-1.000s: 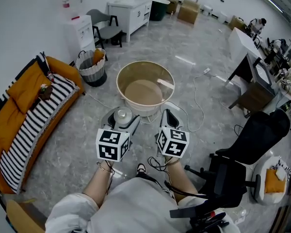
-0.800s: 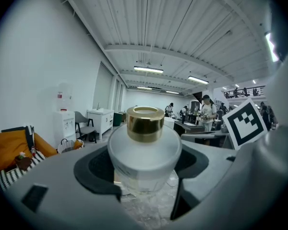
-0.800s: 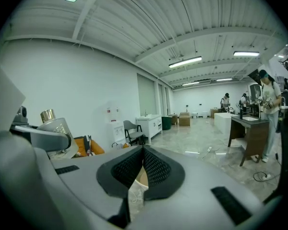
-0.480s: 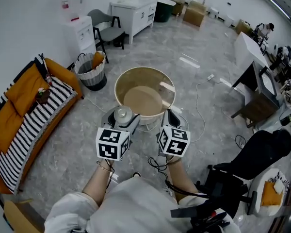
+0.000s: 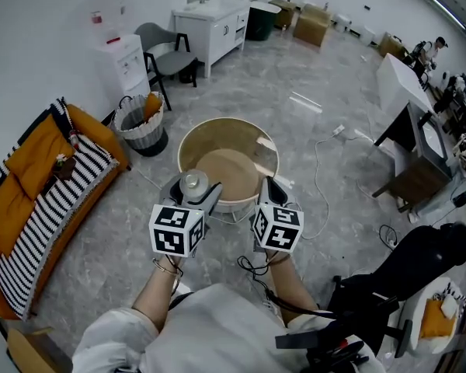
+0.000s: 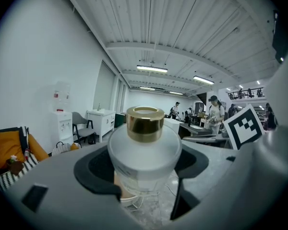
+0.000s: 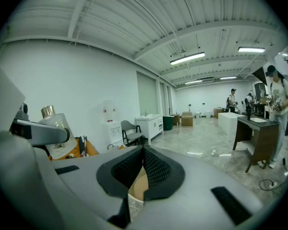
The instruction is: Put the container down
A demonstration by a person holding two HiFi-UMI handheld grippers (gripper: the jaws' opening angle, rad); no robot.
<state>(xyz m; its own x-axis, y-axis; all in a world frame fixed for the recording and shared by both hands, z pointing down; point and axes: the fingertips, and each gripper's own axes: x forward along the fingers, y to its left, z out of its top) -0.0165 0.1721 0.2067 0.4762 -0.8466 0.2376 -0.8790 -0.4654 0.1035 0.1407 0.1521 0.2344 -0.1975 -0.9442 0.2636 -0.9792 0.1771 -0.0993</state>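
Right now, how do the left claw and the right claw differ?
The left claw is shut on a frosted bottle with a gold cap; the right claw is shut on nothing. The bottle holds the left claw apart; the right claw is closed fully. Both are by the round beige tub.

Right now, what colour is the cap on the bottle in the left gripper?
Gold cap, clearest in the left gripper view.

"What's underfoot?"
"A grey marbled floor (image 5: 241, 84)."
"And standing on it?"
"A round tan table (image 5: 233, 169), a striped sofa (image 5: 54, 208), a wicker basket (image 5: 140, 127), and a loose white cable (image 5: 320, 169)."
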